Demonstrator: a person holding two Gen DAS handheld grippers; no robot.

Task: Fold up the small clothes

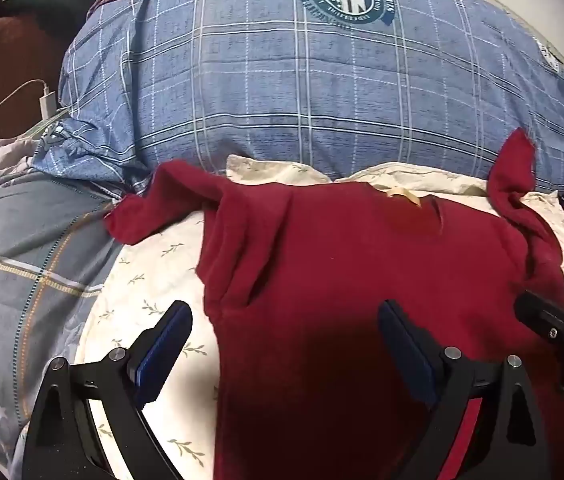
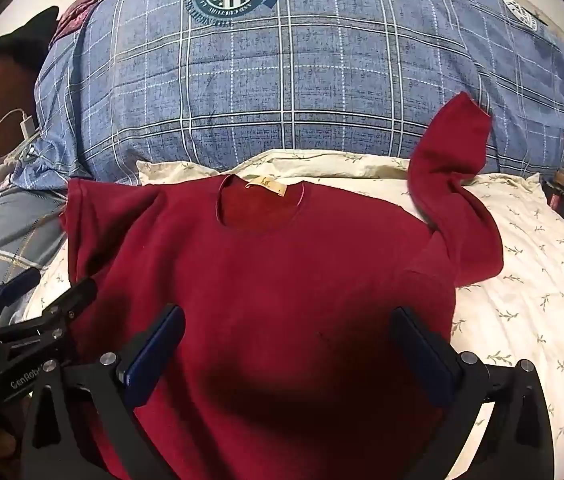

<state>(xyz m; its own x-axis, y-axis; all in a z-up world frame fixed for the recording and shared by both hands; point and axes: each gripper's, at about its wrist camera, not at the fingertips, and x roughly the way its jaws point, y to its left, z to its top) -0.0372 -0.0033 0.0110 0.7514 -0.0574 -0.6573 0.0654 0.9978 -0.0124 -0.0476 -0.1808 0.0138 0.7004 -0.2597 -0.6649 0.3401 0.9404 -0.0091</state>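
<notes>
My left gripper (image 1: 286, 340) and right gripper (image 2: 288, 344) both hang over the red shirt (image 2: 265, 280), jaws spread wide, gripping nothing. The shirt lies flat on the cream sheet (image 2: 530, 280), collar toward the blue plaid pillow (image 2: 282, 92).

blue plaid quilt (image 2: 302, 92), leaf-print sheet (image 2: 530, 280), white charger (image 1: 47, 104)

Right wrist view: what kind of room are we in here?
Most likely a bedroom, on a bed. The red shirt lies spread on a cream leaf-print sheet, a bulky blue plaid duvet is piled behind it, and a white phone charger with its cable sits at the left edge.
</notes>
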